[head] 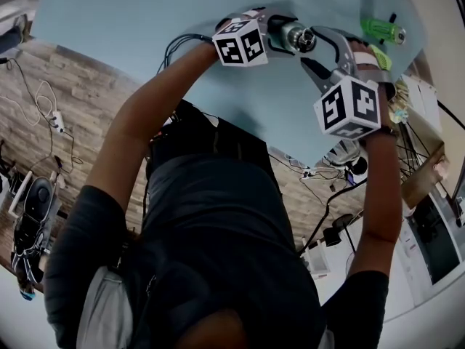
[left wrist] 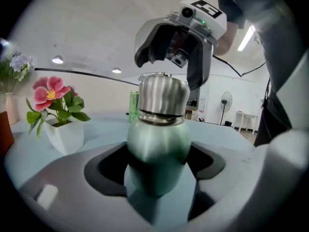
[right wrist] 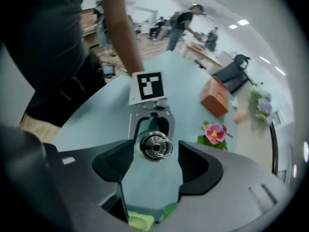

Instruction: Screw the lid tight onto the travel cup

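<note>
While the left gripper (left wrist: 157,164) clamped the green body of the travel cup (left wrist: 158,144) between its closed jaws and held it upright over the light-blue table (head: 145,6), the right gripper (right wrist: 153,154) pointed steeply down over the steel lid (left wrist: 163,96). Its jaws stood apart on either side of the lid, neither pad pressing it. The lid sat on the cup's neck, and a pink potted flower (left wrist: 58,108) stood on the table nearby.

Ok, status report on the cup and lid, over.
Left gripper shut on cup. Right gripper open, lid between jaws, not gripped. Lid on cup, tightness unclear. Nothing in the way.
</note>
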A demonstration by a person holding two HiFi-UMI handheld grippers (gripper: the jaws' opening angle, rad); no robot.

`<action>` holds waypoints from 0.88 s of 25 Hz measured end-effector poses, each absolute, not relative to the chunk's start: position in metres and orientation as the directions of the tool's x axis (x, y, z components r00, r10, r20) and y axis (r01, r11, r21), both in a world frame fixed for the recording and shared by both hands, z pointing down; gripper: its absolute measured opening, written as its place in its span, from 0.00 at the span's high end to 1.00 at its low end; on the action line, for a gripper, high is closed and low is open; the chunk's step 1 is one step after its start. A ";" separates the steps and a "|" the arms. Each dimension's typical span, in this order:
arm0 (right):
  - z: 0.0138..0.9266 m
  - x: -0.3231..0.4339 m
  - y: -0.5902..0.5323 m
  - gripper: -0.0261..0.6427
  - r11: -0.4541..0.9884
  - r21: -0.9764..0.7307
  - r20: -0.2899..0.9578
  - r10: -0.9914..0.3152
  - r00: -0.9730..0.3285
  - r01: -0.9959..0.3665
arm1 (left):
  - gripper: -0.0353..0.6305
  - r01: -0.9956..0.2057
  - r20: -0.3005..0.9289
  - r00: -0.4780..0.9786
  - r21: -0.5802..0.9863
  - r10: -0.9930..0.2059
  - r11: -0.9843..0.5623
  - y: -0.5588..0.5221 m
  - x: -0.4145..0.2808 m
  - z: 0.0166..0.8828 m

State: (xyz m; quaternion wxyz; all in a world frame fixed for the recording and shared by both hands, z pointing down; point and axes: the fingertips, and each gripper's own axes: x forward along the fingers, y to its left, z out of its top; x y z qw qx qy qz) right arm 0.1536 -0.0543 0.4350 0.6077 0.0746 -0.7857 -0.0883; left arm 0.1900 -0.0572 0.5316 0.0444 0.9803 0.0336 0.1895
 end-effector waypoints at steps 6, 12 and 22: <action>0.446 0.151 -0.054 0.56 0.958 0.127 0.977 -0.077 -0.198 0.258 | 0.32 0.050 0.370 0.925 0.100 0.084 -0.994 -0.057 0.191 0.531; 0.459 0.153 -0.056 0.58 0.967 0.105 0.977 -0.056 -0.207 0.230 | 0.32 0.051 0.368 0.926 0.098 0.084 -0.994 -0.056 0.190 0.530; 0.454 0.153 -0.067 0.59 0.931 0.044 0.925 -0.175 -0.337 -0.362 | 0.32 0.052 0.369 0.925 0.096 0.084 -0.994 -0.057 0.191 0.530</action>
